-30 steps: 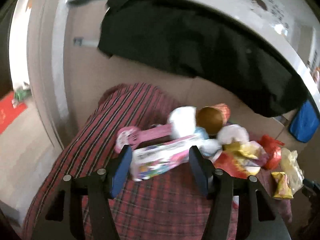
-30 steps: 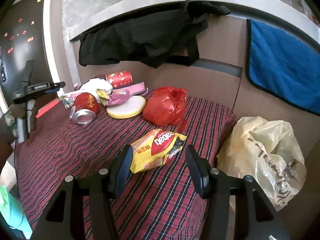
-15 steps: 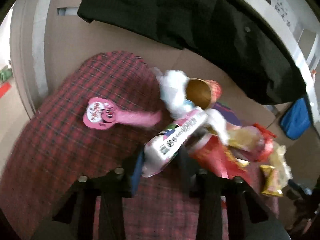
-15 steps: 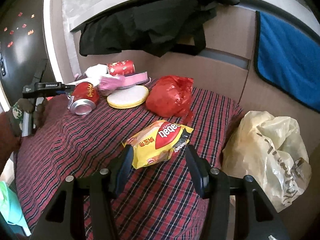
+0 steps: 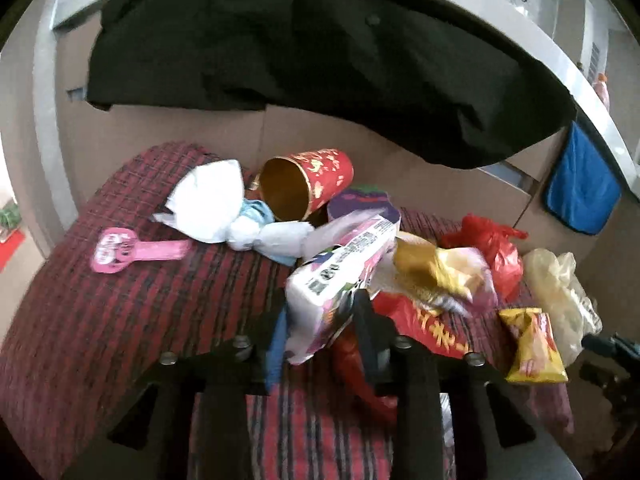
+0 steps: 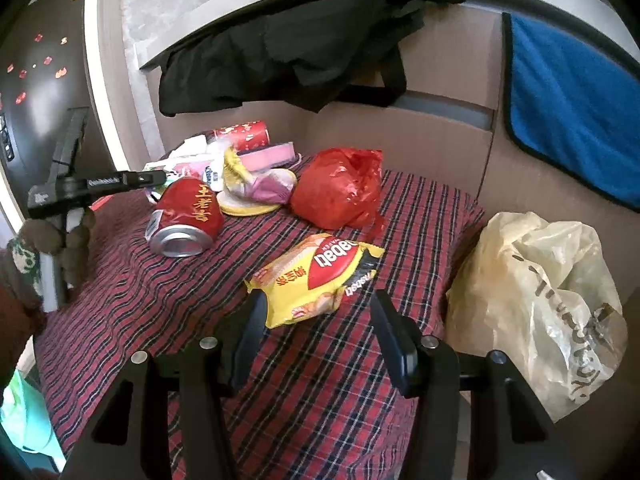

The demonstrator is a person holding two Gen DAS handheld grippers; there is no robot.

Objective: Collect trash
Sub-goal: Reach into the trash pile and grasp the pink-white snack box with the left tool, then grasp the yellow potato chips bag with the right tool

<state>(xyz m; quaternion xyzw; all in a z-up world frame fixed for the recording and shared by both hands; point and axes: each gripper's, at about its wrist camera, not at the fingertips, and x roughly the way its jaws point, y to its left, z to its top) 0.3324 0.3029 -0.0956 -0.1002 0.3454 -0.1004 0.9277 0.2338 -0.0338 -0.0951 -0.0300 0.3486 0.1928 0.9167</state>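
— What's lying at the far left of the bench (image 5: pixel 100 320)?

— A pink paddle-shaped wrapper (image 5: pixel 132 251) is sitting alone on the plaid cloth. Just right of it a crumpled white tissue (image 5: pixel 212 208) is resting against a red paper cup (image 5: pixel 306 184), which is lying on its side with its gold mouth facing us.

— And the left tool (image 5: pixel 320 322)?

— It is pinching a white-and-pink carton (image 5: pixel 340 276); both fingers are pressing on its near end, and the carton is tilting up and away over the pile.

— What's the pile beyond it?

— A yellowish crumpled wrapper (image 5: pixel 444 276) is lying against the carton's right side, with a red plastic bag (image 6: pixel 336 190) just behind. A red can (image 6: pixel 186 218) is lying on its side near the left tool, open end toward the bench's front edge.

— Further right?

— A yellow snack packet (image 6: pixel 316 276) is lying flat on the cloth. The right tool (image 6: pixel 318 330) is hovering with its fingers spread wide; the packet's near end is sitting between the two tips, and I cannot tell whether they are touching it.

— And past the bench edge?

— A pale plastic bag (image 6: pixel 540 300) is slumping beside the bench, under a blue towel (image 6: pixel 568 108) hanging on the wall.
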